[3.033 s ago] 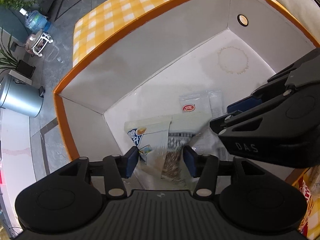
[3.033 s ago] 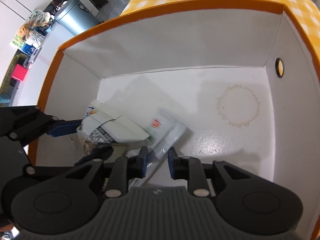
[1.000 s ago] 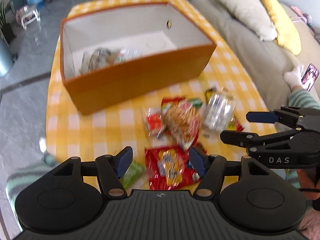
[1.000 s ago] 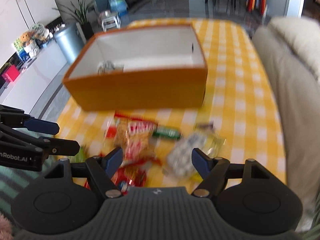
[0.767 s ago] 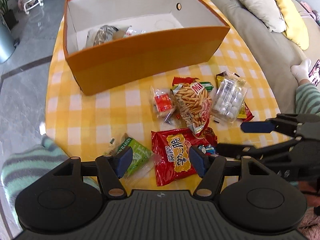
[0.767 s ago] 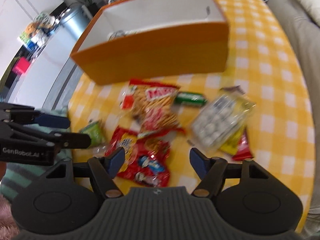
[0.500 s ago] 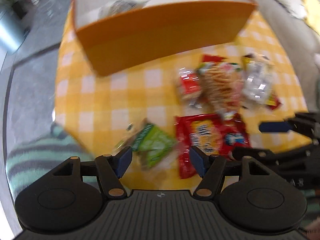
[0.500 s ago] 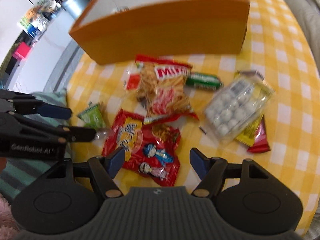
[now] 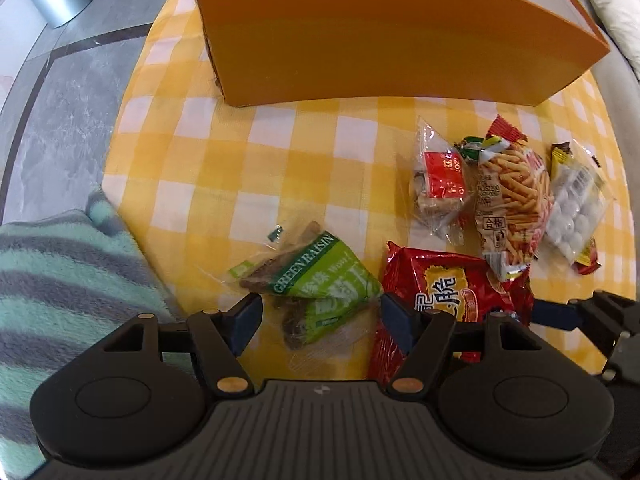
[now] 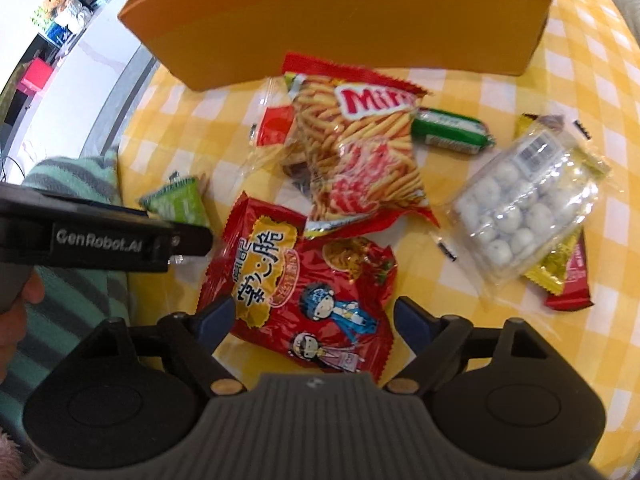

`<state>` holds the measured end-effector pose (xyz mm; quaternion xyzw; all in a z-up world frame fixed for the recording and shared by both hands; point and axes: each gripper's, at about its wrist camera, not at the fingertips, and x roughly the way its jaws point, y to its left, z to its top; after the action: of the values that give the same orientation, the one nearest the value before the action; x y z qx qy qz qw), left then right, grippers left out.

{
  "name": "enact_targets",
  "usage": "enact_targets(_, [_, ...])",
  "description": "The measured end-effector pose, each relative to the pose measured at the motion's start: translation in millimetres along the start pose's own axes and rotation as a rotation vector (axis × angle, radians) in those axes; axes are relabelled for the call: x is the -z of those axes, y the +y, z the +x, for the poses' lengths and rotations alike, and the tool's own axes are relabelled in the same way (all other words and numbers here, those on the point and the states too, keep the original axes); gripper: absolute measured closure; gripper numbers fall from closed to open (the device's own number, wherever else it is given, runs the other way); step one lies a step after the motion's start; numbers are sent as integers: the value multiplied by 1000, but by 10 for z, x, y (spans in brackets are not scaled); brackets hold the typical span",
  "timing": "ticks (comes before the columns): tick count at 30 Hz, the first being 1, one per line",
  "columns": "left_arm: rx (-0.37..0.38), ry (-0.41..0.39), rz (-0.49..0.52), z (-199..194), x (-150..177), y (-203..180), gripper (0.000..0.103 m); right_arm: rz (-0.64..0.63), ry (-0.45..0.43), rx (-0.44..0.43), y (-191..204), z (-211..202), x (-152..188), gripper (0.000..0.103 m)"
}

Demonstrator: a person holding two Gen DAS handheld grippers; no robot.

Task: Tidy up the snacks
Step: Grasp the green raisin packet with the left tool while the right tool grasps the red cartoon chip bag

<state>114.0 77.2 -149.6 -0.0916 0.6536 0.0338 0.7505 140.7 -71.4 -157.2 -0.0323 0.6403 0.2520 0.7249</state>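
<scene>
Both tongs gape: left tongs (image 9: 318, 322) over one green raisin packet (image 9: 320, 284), right tongs (image 10: 314, 320) over one red noodle bag (image 10: 304, 296). One orange box (image 9: 380, 40) behind; yellow-checked counter (image 9: 208, 152), grey floor (image 9: 60, 92).

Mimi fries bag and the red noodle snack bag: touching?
Touching. In the right wrist view the fries bag overlaps the top edge of the red noodle bag, its lower corner lying on it; no tablecloth shows between them.
</scene>
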Motion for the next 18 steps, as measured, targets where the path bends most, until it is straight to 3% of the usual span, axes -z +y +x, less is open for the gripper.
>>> enact_targets(7, [9,-21,15,31,40,-22,31,-32,1,29,58,76,-5,19])
enact_targets(9, [10,-27,22,22,68,-25,32,-23,-6,24,35,58,-2,27])
enact_targets(14, [32,-32,52,-8,117,-83,34,-34,-32,32,27,-24,6,36])
enact_targets(18, [62,-42,91,-56,208,-148,34,-16,-73,85,-37,-136,11,56])
